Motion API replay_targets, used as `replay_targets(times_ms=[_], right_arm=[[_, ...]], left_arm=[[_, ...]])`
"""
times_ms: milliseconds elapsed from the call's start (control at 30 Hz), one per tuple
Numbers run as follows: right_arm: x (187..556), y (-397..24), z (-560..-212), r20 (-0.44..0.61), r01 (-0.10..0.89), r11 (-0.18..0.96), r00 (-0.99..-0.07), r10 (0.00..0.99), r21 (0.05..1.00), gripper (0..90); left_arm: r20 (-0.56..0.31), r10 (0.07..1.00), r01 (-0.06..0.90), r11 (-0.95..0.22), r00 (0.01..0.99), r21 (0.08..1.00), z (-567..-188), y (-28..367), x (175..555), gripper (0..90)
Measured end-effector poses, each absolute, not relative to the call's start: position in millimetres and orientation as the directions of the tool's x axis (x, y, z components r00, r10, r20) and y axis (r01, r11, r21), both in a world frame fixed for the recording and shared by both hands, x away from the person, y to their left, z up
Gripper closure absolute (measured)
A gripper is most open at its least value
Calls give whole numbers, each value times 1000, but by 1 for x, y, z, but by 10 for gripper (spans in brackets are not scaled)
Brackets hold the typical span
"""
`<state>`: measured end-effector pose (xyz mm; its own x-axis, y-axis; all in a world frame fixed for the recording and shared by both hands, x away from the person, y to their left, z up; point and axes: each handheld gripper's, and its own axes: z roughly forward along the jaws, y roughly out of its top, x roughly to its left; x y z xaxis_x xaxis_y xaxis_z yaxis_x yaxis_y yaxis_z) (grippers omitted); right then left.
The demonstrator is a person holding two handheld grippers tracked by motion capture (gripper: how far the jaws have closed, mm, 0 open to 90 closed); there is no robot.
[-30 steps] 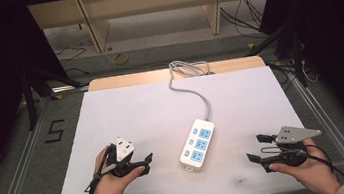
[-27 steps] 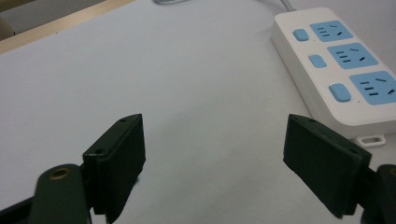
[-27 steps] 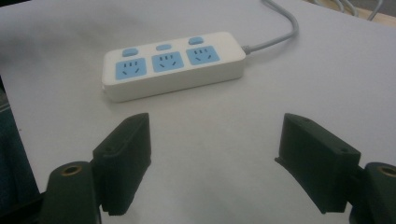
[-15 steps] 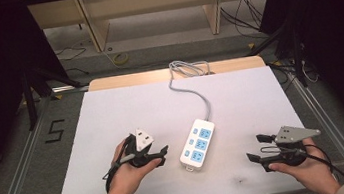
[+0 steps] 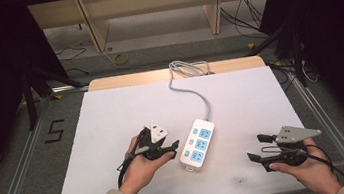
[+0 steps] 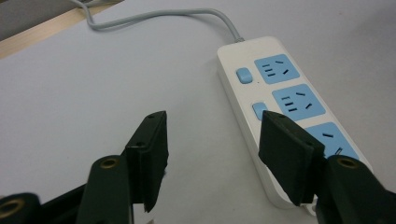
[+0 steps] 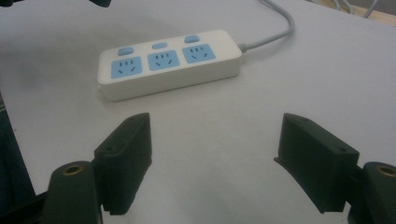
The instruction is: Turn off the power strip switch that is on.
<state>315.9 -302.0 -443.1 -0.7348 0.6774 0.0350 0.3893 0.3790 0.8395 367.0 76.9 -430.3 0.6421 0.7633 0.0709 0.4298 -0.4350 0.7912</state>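
A white power strip (image 5: 198,143) with three blue sockets and small blue switches lies near the front middle of the white table (image 5: 112,115). Its grey cable (image 5: 194,91) runs to the far edge. My left gripper (image 5: 174,148) sits just left of the strip, apart from it. Its jaws have just been closing and hold nothing. In the left gripper view the left gripper (image 6: 212,126) stands partly open over bare table, the power strip (image 6: 280,93) by its right jaw. My right gripper (image 5: 256,147) rests open at the front right. The right gripper (image 7: 215,126) faces the power strip (image 7: 173,60).
The cable coils at the table's wooden far edge (image 5: 122,80). Beyond stand wooden shelves (image 5: 148,9) with loose wires on the floor. Metal rails (image 5: 14,178) frame the table, and a "5" mark (image 5: 54,130) lies left of it.
My left hand has moved right across the table to the power strip's side, and its jaws have narrowed. The right hand has stayed still.
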Motion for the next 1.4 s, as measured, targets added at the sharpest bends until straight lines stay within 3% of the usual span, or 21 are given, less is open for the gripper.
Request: replay_targets(times_ms=[433, 800, 1400], right_arm=[[316, -302, -444, 27, 384, 387, -738, 675, 838, 267], [315, -302, -444, 28, 389, 386, -734, 679, 836, 267], [315, -304, -444, 26, 390, 387, -732, 681, 835, 268]], left_arm=[[77, 743, 418, -456, 665, 786, -427, 61, 372, 622], [77, 723, 418, -479, 687, 772, -426, 56, 373, 895], [64, 688, 434, -524, 723, 733, -432, 31, 381, 897]])
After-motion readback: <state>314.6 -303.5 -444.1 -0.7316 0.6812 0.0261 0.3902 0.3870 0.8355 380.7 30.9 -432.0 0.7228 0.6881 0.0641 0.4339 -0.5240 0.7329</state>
